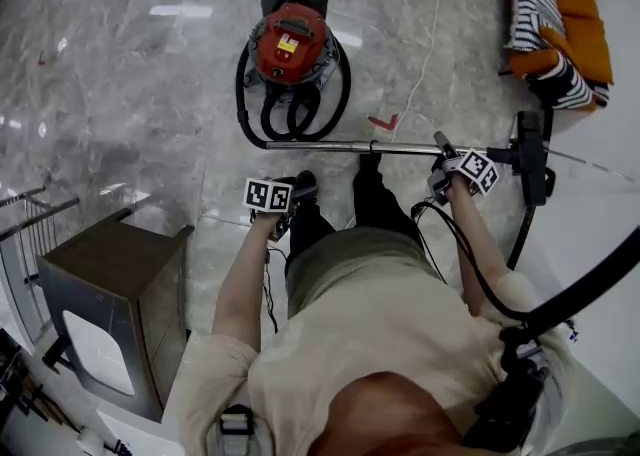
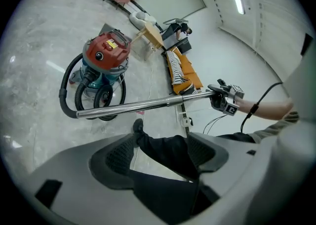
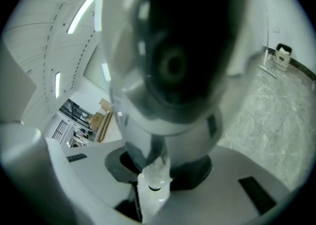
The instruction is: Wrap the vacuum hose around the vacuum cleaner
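On the marble floor (image 1: 120, 64) stands the vacuum cleaner (image 1: 291, 44), its hose (image 1: 243, 94) looped beside it. My right gripper (image 1: 443, 162) clamps the metal tube (image 1: 330, 146). My left gripper (image 1: 287, 202) is wide open and empty. I should guide the tube slowly around.

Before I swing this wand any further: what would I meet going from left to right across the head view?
Cabinet → vacuum cleaner → right gripper, its fingers shut on the metal wand → striped and orange cushions.
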Available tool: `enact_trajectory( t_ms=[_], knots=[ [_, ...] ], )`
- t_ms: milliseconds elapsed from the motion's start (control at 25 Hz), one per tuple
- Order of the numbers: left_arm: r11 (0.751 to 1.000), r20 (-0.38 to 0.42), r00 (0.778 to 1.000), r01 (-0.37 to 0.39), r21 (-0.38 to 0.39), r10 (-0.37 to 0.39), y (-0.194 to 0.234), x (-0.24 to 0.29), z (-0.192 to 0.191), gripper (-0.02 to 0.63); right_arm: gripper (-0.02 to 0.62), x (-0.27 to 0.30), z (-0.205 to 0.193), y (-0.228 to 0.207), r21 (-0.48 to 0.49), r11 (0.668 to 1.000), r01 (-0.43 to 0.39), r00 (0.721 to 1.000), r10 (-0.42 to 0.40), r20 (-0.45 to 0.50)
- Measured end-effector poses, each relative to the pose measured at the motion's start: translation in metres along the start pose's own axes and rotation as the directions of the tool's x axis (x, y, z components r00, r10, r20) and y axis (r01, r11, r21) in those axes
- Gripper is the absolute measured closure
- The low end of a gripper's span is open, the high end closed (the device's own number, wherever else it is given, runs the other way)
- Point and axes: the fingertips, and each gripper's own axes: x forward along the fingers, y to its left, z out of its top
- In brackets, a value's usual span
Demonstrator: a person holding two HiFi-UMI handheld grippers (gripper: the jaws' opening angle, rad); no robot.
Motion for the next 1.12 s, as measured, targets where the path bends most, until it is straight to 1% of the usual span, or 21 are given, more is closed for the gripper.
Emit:
enact_trajectory(
  t_ms=[80, 200, 280, 320, 360, 400, 440, 480, 520, 560, 600, 680, 760, 840, 920, 960, 1040, 1080, 1120],
  knots=[
    [1.0, 0.005, 1.0, -0.019, -0.008, 0.019, -0.01, 0.004, 0.009, 0.267, 0.489, 0.018, 0.013, 0.004, -0.018, 1.0, -0.013, 1.0, 0.012, -0.026],
    [0.999, -0.036, 0.998, -0.05, 0.002, 0.05, -0.028, 0.024, 0.023, 0.267, 0.489, 0.041, 0.042, -0.008, -0.035, 0.999, -0.019, 0.998, 0.017, -0.068],
    [0.997, -0.059, 0.995, -0.078, -0.009, 0.077, -0.037, 0.039, 0.036, 0.267, 0.489, 0.058, 0.062, -0.021, -0.04, 0.999, -0.026, 0.995, 0.022, -0.096],
    [0.995, -0.05, 0.995, -0.09, -0.04, 0.088, -0.04, 0.046, 0.046, 0.267, 0.489, 0.069, 0.071, -0.026, -0.036, 0.999, -0.028, 0.993, 0.023, -0.112],
    [0.99, -0.018, 0.995, -0.096, -0.1, 0.094, -0.042, 0.053, 0.059, 0.267, 0.489, 0.08, 0.081, -0.031, -0.027, 0.999, -0.027, 0.991, 0.023, -0.13],
    [0.979, 0.031, 0.995, -0.09, -0.184, 0.098, -0.045, 0.06, 0.073, 0.267, 0.489, 0.091, 0.09, -0.034, -0.015, 1.0, -0.025, 0.989, 0.023, -0.148],
    [0.96, 0.085, 0.991, -0.08, -0.269, 0.107, -0.048, 0.066, 0.085, 0.267, 0.489, 0.1, 0.098, -0.036, -0.002, 1.0, -0.024, 0.986, 0.023, -0.167],
    [0.939, 0.132, 0.983, -0.075, -0.334, 0.125, -0.051, 0.072, 0.097, 0.267, 0.489, 0.109, 0.104, -0.038, 0.008, 1.0, -0.025, 0.982, 0.026, -0.186],
    [0.924, 0.169, 0.974, -0.079, -0.373, 0.151, -0.055, 0.076, 0.109, 0.267, 0.489, 0.117, 0.11, -0.039, 0.015, 1.0, -0.028, 0.979, 0.03, -0.203],
    [0.917, 0.199, 0.964, -0.086, -0.39, 0.176, -0.059, 0.079, 0.122, 0.267, 0.489, 0.124, 0.117, -0.038, 0.016, 0.999, -0.034, 0.975, 0.036, -0.219],
    [0.915, 0.227, 0.954, -0.092, -0.392, 0.193, -0.065, 0.081, 0.136, 0.267, 0.489, 0.133, 0.126, -0.036, 0.012, 0.999, -0.042, 0.971, 0.044, -0.233],
    [0.921, 0.271, 0.941, -0.091, -0.38, 0.205, -0.078, 0.085, 0.163, 0.267, 0.489, 0.153, 0.144, -0.029, -0.007, 0.998, -0.058, 0.964, 0.054, -0.26],
    [0.928, 0.279, 0.937, -0.1, -0.359, 0.21, -0.086, 0.089, 0.178, 0.267, 0.489, 0.175, 0.157, -0.021, -0.022, 0.998, -0.058, 0.956, 0.049, -0.29],
    [0.936, 0.258, 0.942, -0.124, -0.331, 0.216, -0.086, 0.094, 0.184, 0.267, 0.489, 0.194, 0.164, -0.015, -0.028, 0.999, -0.047, 0.949, 0.035, -0.314],
    [0.941, 0.244, 0.944, -0.145, -0.306, 0.224, -0.078, 0.1, 0.191, 0.267, 0.489, 0.211, 0.169, -0.009, -0.032, 0.999, -0.034, 0.944, 0.022, -0.328],
    [0.94, 0.246, 0.941, -0.152, -0.305, 0.232, -0.07, 0.102, 0.195, 0.267, 0.489, 0.22, 0.169, -0.005, -0.035, 0.999, -0.027, 0.943, 0.014, -0.333],
    [0.93, 0.264, 0.931, -0.159, -0.33, 0.252, -0.049, 0.098, 0.203, 0.267, 0.489, 0.236, 0.167, 0.006, -0.035, 0.999, -0.018, 0.939, 0.005, -0.344],
    [0.925, 0.272, 0.928, -0.153, -0.349, 0.256, -0.04, 0.095, 0.205, 0.267, 0.489, 0.242, 0.165, 0.015, -0.036, 0.999, -0.02, 0.937, 0.006, -0.35],
    [0.921, 0.278, 0.929, -0.134, -0.367, 0.246, -0.034, 0.092, 0.207, 0.267, 0.489, 0.247, 0.164, 0.023, -0.042, 0.999, -0.021, 0.934, 0.005, -0.358]
  ],
)
